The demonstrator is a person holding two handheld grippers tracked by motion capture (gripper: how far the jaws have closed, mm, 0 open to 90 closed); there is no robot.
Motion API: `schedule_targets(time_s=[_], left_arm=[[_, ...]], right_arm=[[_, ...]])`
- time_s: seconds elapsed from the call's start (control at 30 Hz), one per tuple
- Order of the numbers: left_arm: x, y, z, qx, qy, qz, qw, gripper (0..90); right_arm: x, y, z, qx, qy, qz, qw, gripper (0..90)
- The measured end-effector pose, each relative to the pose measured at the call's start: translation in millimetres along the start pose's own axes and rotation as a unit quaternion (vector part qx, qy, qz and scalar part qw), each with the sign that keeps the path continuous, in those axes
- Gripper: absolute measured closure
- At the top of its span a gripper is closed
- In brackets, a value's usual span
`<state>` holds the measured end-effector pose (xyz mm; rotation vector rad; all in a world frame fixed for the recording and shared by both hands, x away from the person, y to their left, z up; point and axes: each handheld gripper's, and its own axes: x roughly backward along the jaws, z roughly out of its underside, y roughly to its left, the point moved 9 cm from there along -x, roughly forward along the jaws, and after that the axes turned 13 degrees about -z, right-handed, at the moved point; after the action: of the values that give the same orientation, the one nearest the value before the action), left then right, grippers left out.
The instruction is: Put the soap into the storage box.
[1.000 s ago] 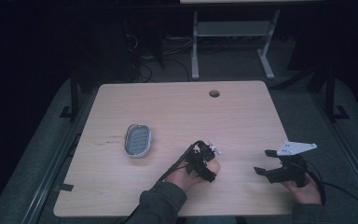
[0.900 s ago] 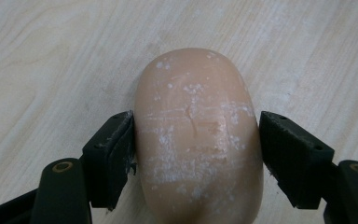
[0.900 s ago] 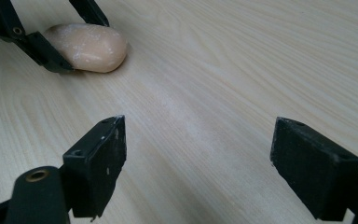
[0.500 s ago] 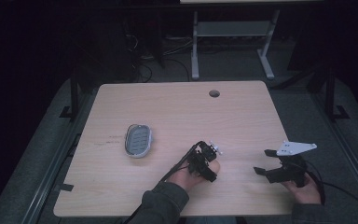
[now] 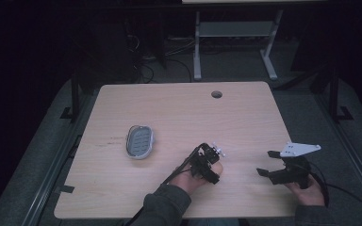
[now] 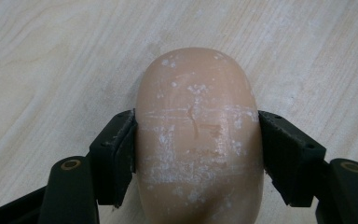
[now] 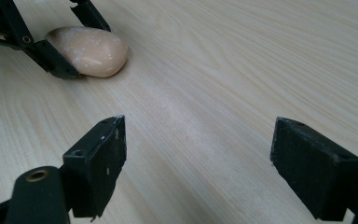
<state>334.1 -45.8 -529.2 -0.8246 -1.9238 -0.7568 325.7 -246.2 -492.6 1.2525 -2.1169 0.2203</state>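
Soap bar's (image 6: 199,140) near end cut off

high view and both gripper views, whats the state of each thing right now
soap bar: lying on the table, clamped at both sides
left gripper: fingers have just been closing, now shut on the soap bar
right gripper: fingers wide open, nothing between them
soap dish: empty, standing on the table apart from the soap bar
table: hole near its far edge uncovered
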Motion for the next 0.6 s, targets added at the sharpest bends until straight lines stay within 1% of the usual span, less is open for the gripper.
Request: schedule_targets(time_s=[0.2,0.23,0.3,0.6], left_arm=[[2.0,0.4,-1.7,0.009,-0.006,0.006,0.9999,32.2],[3.3,0.5,-2.3,0.013,-0.010,0.007,0.9999,32.2],[4.6,0.9,-2.3,0.013,-0.010,0.010,0.9998,32.2],[9.2,4.7,-2.5,0.018,-0.019,0.006,0.9996,32.3]], right_arm=[[0.8,-0.4,0.0,0.002,0.001,0.001,1.0000,17.8],[0.7,-0.5,0.2,0.001,0.000,0.001,1.0000,17.8],[0.8,-0.9,0.3,0.003,0.000,0.002,1.0000,17.8],[1.3,-0.7,0.1,0.000,0.001,0.004,1.0000,17.6]])
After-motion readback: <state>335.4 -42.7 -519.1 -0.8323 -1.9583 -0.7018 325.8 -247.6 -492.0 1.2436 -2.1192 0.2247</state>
